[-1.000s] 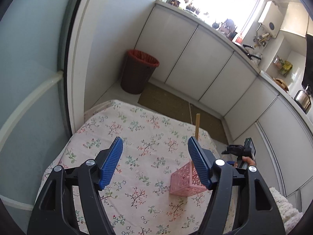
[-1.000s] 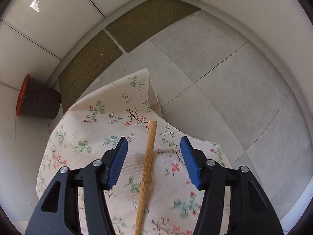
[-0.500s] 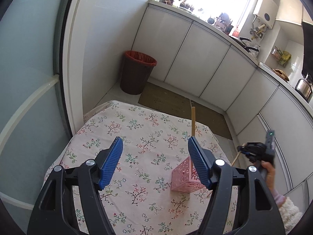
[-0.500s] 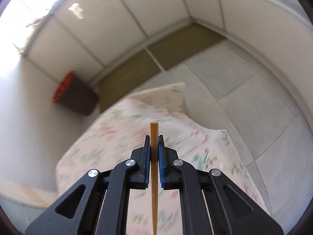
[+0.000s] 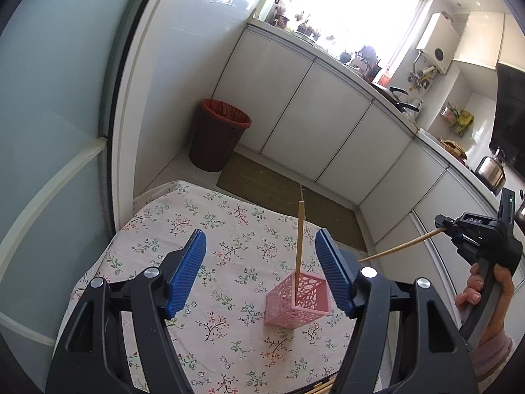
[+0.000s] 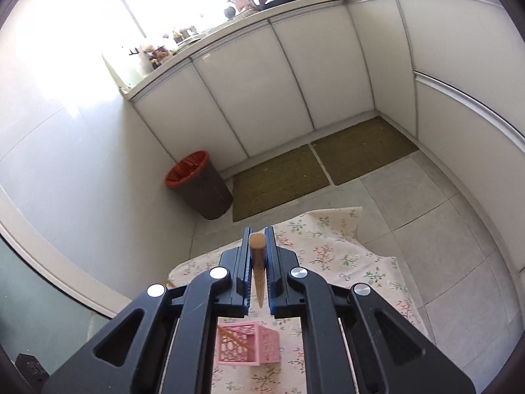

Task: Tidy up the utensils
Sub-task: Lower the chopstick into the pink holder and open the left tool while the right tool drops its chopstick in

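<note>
The right gripper (image 6: pixel 257 256) has its blue fingers (image 6: pixel 244 262) pressed together on a wooden chopstick (image 6: pixel 257 269), which runs back between them toward the camera with its blunt end showing just past the fingertips. In the left wrist view the same gripper (image 5: pixel 441 226) is up at the right edge, held by a hand (image 5: pixel 485 298) in a pale sleeve, and the chopstick (image 5: pixel 400 246) slants down and to the left from its tip, above the floor beside the worktop (image 5: pixel 157 229).

The left gripper (image 5: pixel 261 272) hangs over the worktop with its fingers (image 5: pixel 188 272) spread wide and nothing between them. The worktop is covered by a cloth printed with small flowers.

A pink basket (image 5: pixel 297 298) with a pierced pattern stands on the cloth near the worktop's right edge, just left of the left gripper's right finger in that view. A second chopstick (image 5: pixel 299 236) stands almost upright in it, leaning on the rim. In the right wrist view the basket (image 6: pixel 249 344) lies below the closed fingers, partly hidden by the gripper's black frame.

Beyond the worktop are two brown floor mats (image 6: pixel 321 170), white cabinets (image 5: pixel 311 115), and a dark bin (image 5: pixel 216 138) with a red liner in the corner.
</note>
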`<state>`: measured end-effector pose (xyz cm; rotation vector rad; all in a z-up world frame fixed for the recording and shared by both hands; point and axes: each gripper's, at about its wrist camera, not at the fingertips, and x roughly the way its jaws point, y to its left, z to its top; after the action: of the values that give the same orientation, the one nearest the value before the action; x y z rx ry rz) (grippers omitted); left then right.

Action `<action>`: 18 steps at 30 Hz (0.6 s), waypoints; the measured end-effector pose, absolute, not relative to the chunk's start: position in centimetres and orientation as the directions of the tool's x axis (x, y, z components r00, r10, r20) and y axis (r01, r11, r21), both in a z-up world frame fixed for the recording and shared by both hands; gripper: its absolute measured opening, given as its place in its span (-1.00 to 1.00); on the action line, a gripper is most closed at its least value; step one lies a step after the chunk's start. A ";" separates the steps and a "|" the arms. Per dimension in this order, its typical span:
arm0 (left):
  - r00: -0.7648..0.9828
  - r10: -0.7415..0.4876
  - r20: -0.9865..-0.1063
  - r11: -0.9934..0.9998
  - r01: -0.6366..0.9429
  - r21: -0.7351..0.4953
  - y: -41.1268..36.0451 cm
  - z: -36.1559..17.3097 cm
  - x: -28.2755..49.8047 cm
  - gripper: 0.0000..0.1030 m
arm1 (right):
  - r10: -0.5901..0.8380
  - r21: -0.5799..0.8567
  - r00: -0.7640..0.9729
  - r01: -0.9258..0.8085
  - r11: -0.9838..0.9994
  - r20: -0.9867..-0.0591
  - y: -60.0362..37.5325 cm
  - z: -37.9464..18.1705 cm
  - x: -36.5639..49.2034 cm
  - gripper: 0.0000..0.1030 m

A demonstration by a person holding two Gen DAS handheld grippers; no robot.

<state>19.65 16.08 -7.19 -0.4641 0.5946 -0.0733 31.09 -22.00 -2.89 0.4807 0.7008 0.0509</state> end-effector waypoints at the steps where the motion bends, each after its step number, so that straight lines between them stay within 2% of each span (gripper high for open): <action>1: 0.830 -0.198 -0.521 0.893 -0.067 -0.446 16.3 -7.1 19.6 0.27 | 0.212 0.443 0.766 0.105 0.890 -0.607 -21.5 -2.8 31.1 -0.86; 11: 0.825 -0.204 -0.527 0.889 -0.070 -0.453 16.9 -7.0 19.6 0.27 | 0.222 0.368 0.719 0.051 0.928 -0.659 -16.0 -4.9 31.1 -0.86; 18: 0.821 -0.209 -0.531 0.888 -0.068 -0.455 17.1 -7.1 19.6 0.27 | 0.242 0.377 0.741 0.016 0.926 -0.626 -14.9 -4.8 29.9 -0.85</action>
<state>19.62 17.08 -7.07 -0.4797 0.6086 -0.0783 29.87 -14.93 -4.84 0.3747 0.7299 0.1271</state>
